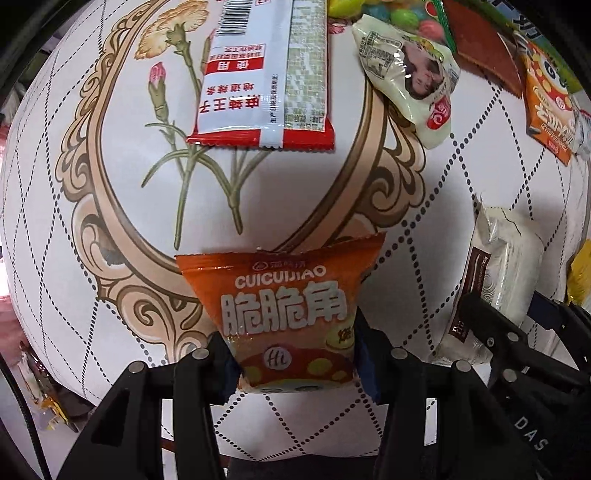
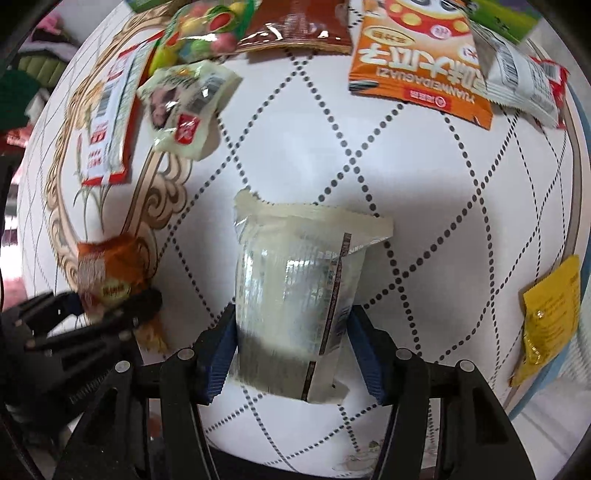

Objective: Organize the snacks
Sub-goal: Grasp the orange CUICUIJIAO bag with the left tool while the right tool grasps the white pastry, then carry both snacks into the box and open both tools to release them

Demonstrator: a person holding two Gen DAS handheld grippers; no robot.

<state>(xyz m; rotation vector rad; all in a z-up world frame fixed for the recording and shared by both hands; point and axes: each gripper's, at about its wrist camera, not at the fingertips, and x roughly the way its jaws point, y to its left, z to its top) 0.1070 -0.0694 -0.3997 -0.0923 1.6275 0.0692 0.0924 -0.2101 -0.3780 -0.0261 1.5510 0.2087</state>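
The left gripper has its fingers clamped on the orange snack packet, the right gripper on the pale wrapped snack. Both hang just above the desk, probably for sorting toward the far snacks.

I count nine snack packets on my table: one orange triangular packet, one clear-and-white packet, one red-and-white packet, one cream packet, one candy bag, one brown packet, one orange seed packet, one white barcoded packet, one yellow packet.
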